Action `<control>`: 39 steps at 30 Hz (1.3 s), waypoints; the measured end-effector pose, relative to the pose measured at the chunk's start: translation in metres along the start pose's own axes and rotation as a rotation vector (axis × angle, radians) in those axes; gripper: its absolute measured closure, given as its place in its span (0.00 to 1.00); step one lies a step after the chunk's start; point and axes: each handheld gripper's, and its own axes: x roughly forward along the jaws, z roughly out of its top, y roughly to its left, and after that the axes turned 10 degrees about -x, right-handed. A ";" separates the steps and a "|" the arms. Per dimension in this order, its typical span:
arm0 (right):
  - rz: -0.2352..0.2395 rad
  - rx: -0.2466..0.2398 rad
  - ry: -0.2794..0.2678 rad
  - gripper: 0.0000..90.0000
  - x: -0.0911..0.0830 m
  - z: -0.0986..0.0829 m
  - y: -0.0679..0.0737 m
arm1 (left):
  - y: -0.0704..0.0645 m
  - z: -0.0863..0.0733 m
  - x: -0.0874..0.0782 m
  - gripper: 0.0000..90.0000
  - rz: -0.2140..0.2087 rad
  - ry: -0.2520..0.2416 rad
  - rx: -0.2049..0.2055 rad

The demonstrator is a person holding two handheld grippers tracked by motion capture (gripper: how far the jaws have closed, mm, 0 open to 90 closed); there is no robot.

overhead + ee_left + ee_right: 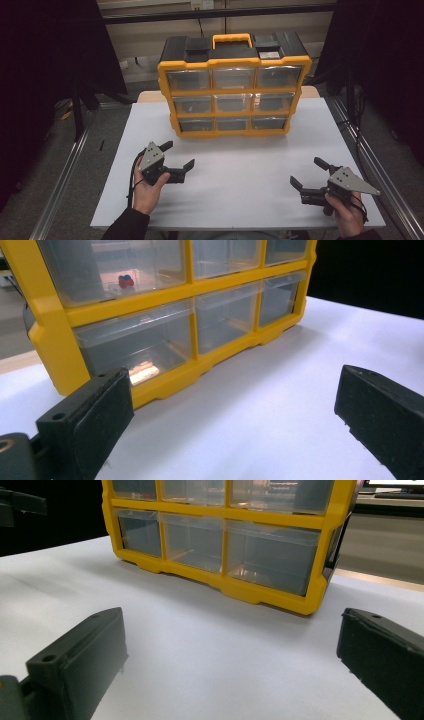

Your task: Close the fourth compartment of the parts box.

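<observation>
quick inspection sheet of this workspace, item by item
surface: white table top, bare in front of the cabinet.
job's things: yellow drawer cabinet stands upright at the far side, nine clear drawers all shut; small red and blue bits in one left-column drawer, a pale item in the bottom left drawer.
clutter: nothing seen.
grippers: left gripper and right gripper both held open, jaws wide, holding nothing, apart from the cabinet.
cables: black cable trails from the left gripper along the hand.
surroundings: metal rails beside the table, dark curtains behind.
</observation>
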 end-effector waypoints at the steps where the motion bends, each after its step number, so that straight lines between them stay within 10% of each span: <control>1: 0.000 0.001 0.000 0.00 0.000 0.000 0.000 | -0.001 -0.001 -0.002 0.02 -0.001 0.006 -0.001; 20: 0.000 -0.009 0.004 0.00 0.001 0.000 0.001 | 0.010 -0.026 -0.038 0.03 0.005 -0.005 -0.119; 39: -0.003 -0.008 0.010 0.00 0.002 0.000 0.000 | 0.012 -0.038 -0.073 0.03 0.120 -0.007 -0.092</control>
